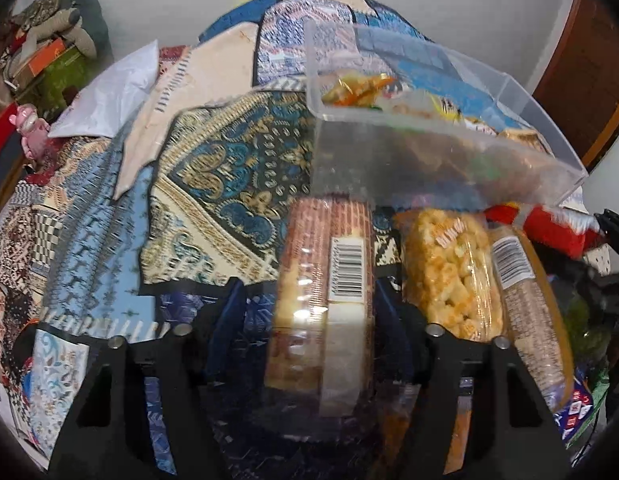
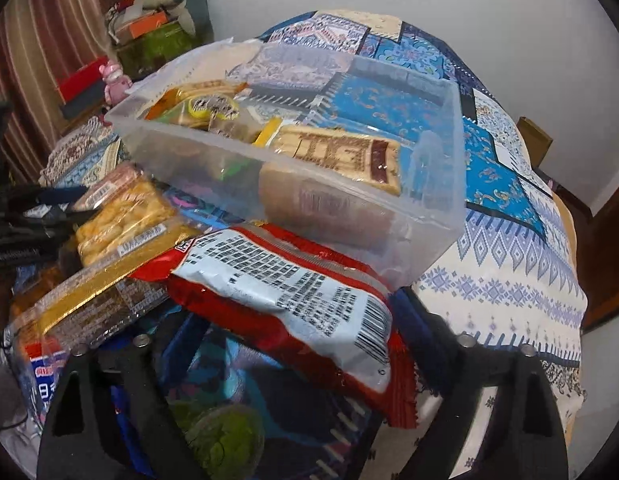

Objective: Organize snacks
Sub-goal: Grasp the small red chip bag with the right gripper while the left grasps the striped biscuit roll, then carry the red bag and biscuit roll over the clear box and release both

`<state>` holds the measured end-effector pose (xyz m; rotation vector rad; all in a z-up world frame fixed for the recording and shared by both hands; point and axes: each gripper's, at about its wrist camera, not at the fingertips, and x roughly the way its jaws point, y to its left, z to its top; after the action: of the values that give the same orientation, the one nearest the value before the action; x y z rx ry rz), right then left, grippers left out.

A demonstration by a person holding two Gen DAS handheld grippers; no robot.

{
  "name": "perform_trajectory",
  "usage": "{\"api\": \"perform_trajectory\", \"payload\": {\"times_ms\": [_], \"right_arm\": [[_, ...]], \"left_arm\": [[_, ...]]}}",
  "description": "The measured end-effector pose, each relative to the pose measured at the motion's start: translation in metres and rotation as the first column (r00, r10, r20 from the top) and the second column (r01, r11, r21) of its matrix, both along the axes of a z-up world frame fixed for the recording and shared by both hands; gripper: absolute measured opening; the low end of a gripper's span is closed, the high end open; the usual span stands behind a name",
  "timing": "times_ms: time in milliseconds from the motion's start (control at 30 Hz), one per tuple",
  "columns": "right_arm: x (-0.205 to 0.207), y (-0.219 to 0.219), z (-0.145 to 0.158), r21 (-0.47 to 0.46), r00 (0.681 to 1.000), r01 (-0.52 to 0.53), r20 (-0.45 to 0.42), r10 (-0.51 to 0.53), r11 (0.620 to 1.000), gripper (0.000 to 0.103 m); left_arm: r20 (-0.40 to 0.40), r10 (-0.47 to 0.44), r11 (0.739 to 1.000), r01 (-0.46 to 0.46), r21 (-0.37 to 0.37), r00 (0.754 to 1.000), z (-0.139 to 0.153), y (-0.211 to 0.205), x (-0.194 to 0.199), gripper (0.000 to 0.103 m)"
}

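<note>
Between spread left claw (image 1: pixel 309 300), glossy biscuit pack (image 1: pixel 325 304), right claw (image 2: pixel 297 320) straddling crinkly red packet (image 2: pixel 293 300)

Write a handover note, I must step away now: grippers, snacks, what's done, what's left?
Left gripper: jaws open around the barcoded biscuit packet, gap on one side.
Right gripper: jaws straddle the red packet; grip unclear.
Clear bin ahead on the patterned cloth, already holding several snacks.
To do: both packets, the puffed-snack pack and the gold-edged pack, all outside the bin.
</note>
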<state>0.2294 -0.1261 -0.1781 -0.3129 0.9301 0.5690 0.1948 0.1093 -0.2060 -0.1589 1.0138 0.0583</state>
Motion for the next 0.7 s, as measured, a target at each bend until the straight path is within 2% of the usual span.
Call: {"api": "perform_trajectory", "payload": {"times_ms": [33,133,300,367,500,700], "right_arm": [[0.0,-0.002,0.001,0.007,1.0,-0.005,-0.001,0.005,1.0,0.065],[0.001,-0.008,0.004,0.052,1.0,-0.001,-0.021,0.002,0.999,0.054],[-0.004,-0.022,0.012,0.123,0.999,0.015,-0.042,-0.01,0.992,0.037],[-0.008,-0.025,0.015,0.142,0.999,0.013,-0.044,-0.007,0.99,0.021],[-0.015,-0.031,0.026,0.173,0.999,0.018,-0.035,-0.012,0.985,0.014],[-0.025,-0.036,0.039,0.187,1.0,0.008,0.005,-0.01,0.982,0.011]], "left_arm": [[0.009,0.0,1.0,0.0,-0.001,1.0,0.0,0.0,0.0,0.06],[0.023,-0.018,1.0,0.018,0.003,1.0,0.003,-0.004,-0.001,0.046],[0.035,-0.033,0.999,0.032,0.036,0.999,0.008,-0.01,-0.009,0.046],[0.047,-0.027,0.999,0.025,0.039,0.999,0.013,-0.01,-0.015,0.046],[0.075,-0.016,0.999,0.014,0.038,0.997,0.028,-0.008,-0.025,0.045],[0.137,-0.02,0.999,0.014,0.041,0.99,0.057,-0.013,-0.033,0.045]]}}
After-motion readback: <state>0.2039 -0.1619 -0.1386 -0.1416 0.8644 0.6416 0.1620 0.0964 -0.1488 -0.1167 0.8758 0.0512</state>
